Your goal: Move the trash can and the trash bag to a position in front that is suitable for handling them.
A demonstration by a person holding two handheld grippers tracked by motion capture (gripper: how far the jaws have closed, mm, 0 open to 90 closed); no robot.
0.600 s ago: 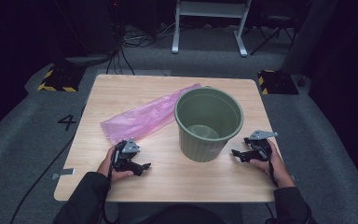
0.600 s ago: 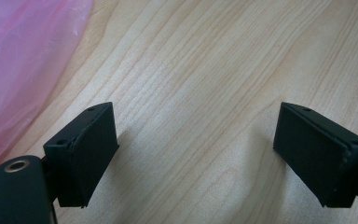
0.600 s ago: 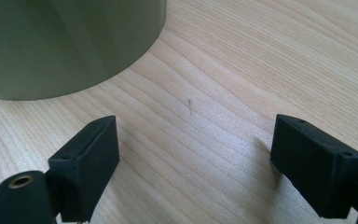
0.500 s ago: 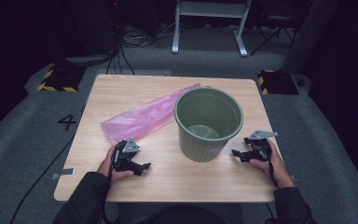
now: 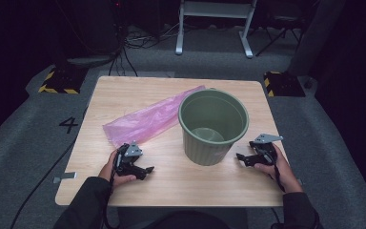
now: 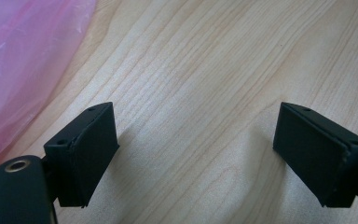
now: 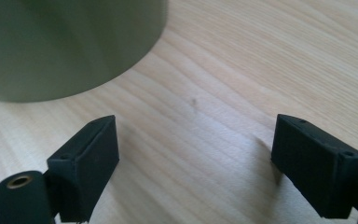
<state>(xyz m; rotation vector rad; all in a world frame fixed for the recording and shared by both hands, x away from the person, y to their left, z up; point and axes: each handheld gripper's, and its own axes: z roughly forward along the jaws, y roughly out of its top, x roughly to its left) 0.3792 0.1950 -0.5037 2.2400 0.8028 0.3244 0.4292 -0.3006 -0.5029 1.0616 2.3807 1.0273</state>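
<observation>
Pink plastic, a bag (image 5: 145,119) lies flat on the table (image 5: 171,186), its long axis running from near-left to far-right, its far end tucked behind the upright green bin (image 5: 213,126). The left gripper (image 5: 145,170) rests just near of it; the right gripper (image 5: 240,156) sits right of the bin.

Left gripper view: jaws wide apart, empty, bag (image 6: 23,60) at the left.

Right gripper view: jaws spread, empty, bin (image 7: 70,42) close ahead.

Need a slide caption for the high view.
Open left gripper and right gripper flank a green bin; pink bag behind.
</observation>
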